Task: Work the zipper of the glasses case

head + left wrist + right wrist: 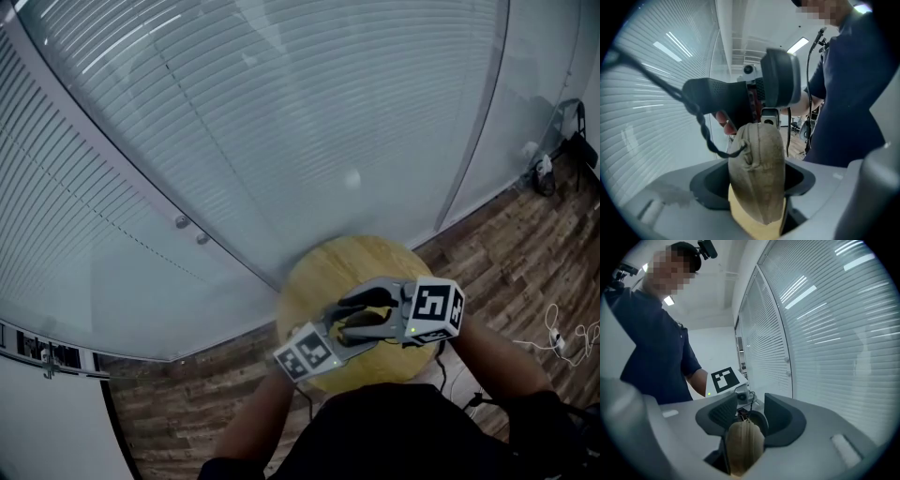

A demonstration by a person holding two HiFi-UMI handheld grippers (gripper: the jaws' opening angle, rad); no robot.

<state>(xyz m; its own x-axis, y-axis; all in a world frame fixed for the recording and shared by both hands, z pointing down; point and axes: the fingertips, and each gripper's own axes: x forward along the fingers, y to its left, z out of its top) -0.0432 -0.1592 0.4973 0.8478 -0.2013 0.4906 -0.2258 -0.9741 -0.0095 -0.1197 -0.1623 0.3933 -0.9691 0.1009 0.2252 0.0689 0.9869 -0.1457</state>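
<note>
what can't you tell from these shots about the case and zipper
- How far the zipper is open: too small in the head view, under the left gripper and right gripper; both gripper views see the glasses case end-on.
- Whether the right fingers press it: unclear.

- Support: round wooden table (349, 272), pale yellow top, standing on the floor.
- On or over it: tan glasses case (757, 173), near the table's front edge. Contact with the top cannot be confirmed.
- Beneath: plank floor (497, 248), dark wood, all round the table.
- On the floor, right side: loose white cable (561, 339).
</note>
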